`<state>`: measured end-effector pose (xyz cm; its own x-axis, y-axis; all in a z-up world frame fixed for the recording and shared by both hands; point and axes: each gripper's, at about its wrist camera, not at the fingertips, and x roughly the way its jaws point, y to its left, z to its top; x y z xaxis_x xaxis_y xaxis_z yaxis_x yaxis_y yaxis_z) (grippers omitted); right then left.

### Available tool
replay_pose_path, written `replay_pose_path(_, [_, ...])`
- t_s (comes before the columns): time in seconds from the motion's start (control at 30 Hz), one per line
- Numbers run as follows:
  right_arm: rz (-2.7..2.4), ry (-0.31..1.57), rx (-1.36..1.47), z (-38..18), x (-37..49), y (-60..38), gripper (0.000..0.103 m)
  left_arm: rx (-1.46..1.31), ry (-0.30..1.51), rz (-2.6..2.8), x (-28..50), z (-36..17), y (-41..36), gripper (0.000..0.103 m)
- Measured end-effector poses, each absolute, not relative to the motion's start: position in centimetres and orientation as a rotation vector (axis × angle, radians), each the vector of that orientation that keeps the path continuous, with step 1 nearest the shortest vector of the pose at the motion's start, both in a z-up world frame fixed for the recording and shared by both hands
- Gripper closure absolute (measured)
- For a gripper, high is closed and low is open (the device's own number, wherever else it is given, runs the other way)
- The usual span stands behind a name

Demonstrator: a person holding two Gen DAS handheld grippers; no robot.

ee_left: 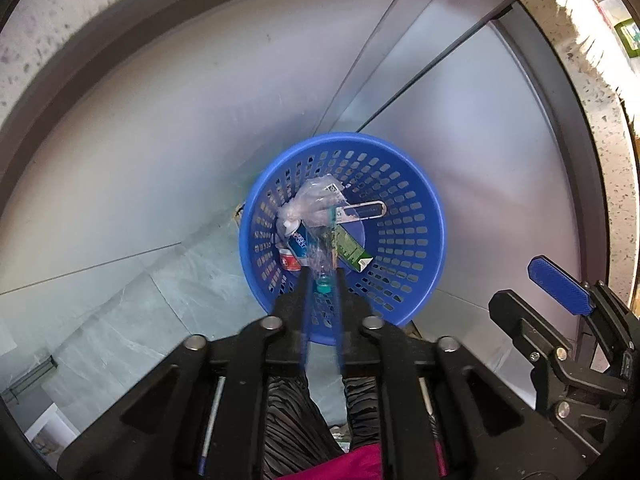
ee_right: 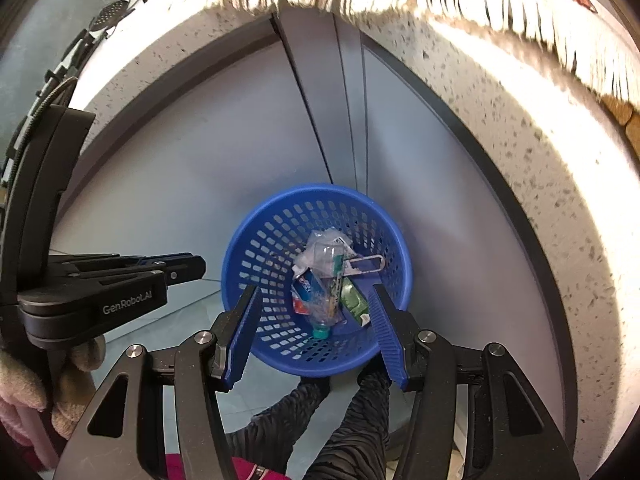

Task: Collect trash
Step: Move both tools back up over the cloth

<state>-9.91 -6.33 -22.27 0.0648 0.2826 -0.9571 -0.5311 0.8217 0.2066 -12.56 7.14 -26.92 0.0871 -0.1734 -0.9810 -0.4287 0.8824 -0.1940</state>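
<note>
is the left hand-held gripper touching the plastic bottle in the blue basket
Apart. The right wrist view shows the plastic bottle lying among trash inside the blue basket, while the left hand-held gripper sits outside the rim, off to the side.

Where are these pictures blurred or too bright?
Left wrist view: the left gripper fingers smear with motion blur, and the bottle between them looks streaked; the basket is sharp. Right wrist view: the fringe and counter edge are overexposed; both views bend straight lines.
</note>
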Motion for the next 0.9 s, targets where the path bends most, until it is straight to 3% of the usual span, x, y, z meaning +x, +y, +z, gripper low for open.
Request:
replay_pose_path(0.1, [0.634, 1.37, -0.213, -21.5, -9.7, -6.2, 0.049, -0.49, 1.471, 0.206, -12.4, -26.2, 7.5, 0.07])
replay_pose_path(0.23, [0.649, 1.354, -0.211, -19.8, -9.6, -6.6, 0.046, -0.483, 1.453, 0.202, -12.2, -25.0, 7.7, 0.068])
replay_pose_path(0.37, [0.675, 1.33, -0.211, -18.1, -9.4, -7.3, 0.042, -0.468, 1.417, 0.194, -11.9, -23.2, 7.6, 0.053])
replay_pose_path(0.9, [0.684, 1.212, -0.056, -10.5, -4.9, -12.8, 0.036, -0.435, 1.218, 0.126, -6.8, -13.6, 6.6, 0.05])
